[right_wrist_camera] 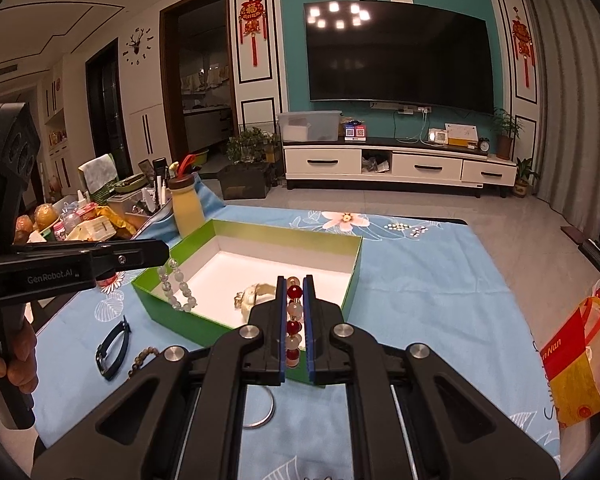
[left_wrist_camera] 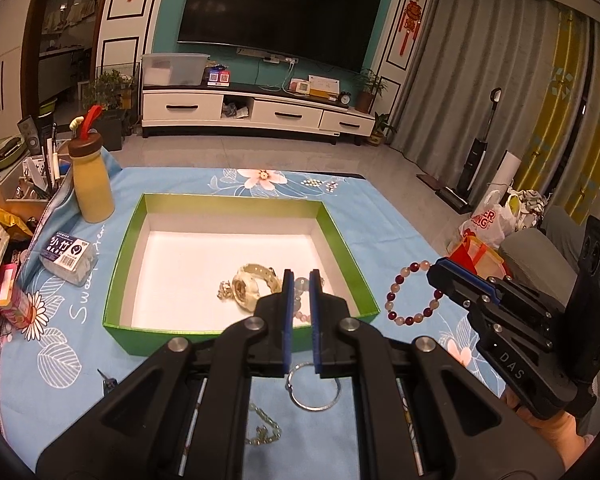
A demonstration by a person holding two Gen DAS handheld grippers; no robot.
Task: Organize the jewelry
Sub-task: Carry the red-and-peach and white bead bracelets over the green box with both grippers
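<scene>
Cardboard box (left_wrist_camera: 336, 236), green outside and white inside; we note a watch (left_wrist_camera: 256, 284) within. Left gripper (left_wrist_camera: 300, 284) pinches pale glassy beads (right_wrist_camera: 178, 292) above it; right gripper (right_wrist_camera: 293, 296) clamps a red-white bead bracelet (left_wrist_camera: 414, 294) beside the box.

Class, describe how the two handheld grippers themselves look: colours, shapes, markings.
Both grippers are matte black with blue pads lining two flat parallel fingers and round silver pivot bolts. The left gripper reads "GenRobot.AI" on its side; the right gripper reads "DAS". Each has a black pistol-style handle held in a bare hand.
</scene>
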